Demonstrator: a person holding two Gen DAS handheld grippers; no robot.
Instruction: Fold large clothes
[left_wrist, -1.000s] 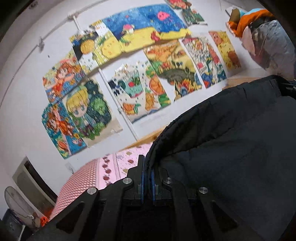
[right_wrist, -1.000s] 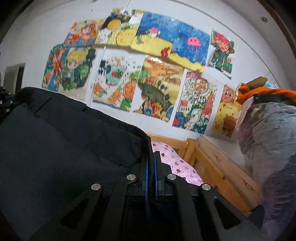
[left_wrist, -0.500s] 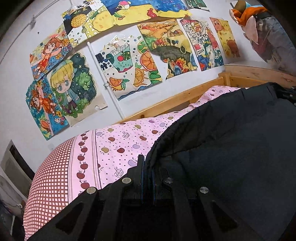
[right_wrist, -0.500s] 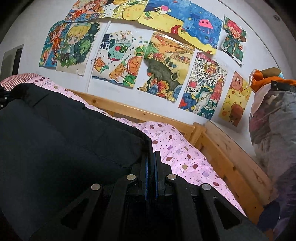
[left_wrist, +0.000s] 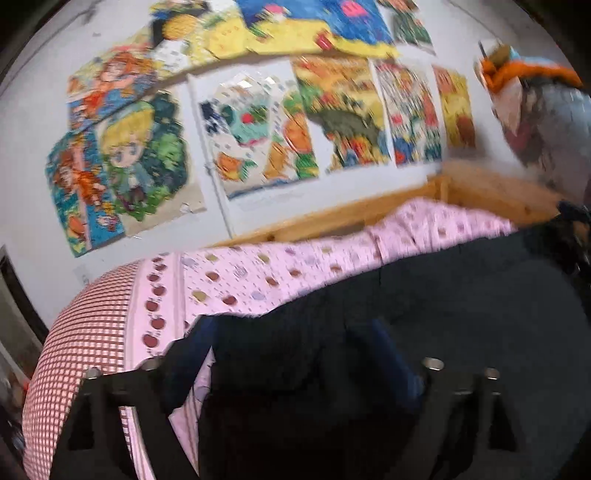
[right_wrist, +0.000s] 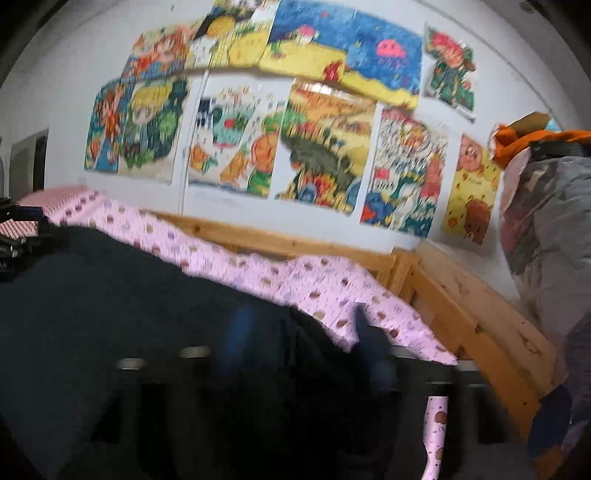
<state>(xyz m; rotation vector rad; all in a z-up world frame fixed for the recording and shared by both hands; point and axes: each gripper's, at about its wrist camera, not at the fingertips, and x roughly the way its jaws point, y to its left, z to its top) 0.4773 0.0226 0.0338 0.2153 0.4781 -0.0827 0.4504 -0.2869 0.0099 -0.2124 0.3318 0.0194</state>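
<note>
A large dark navy garment lies spread on the pink patterned bed sheet; it also shows in the right wrist view. My left gripper is open, its blue-padded fingers spread wide over the garment's near left edge. My right gripper is open too, fingers apart over the garment's near right edge. Both views are motion-blurred. The cloth lies between the jaws, not pinched.
A wooden bed frame runs behind and to the right of the sheet. A white wall with colourful drawings stands behind. A bulging plastic bag of clothes sits at the right. A checked pillow lies at the left.
Both grippers went from shut on the garment's edge to wide open. The garment has come down from being held up and now lies on the bed.
</note>
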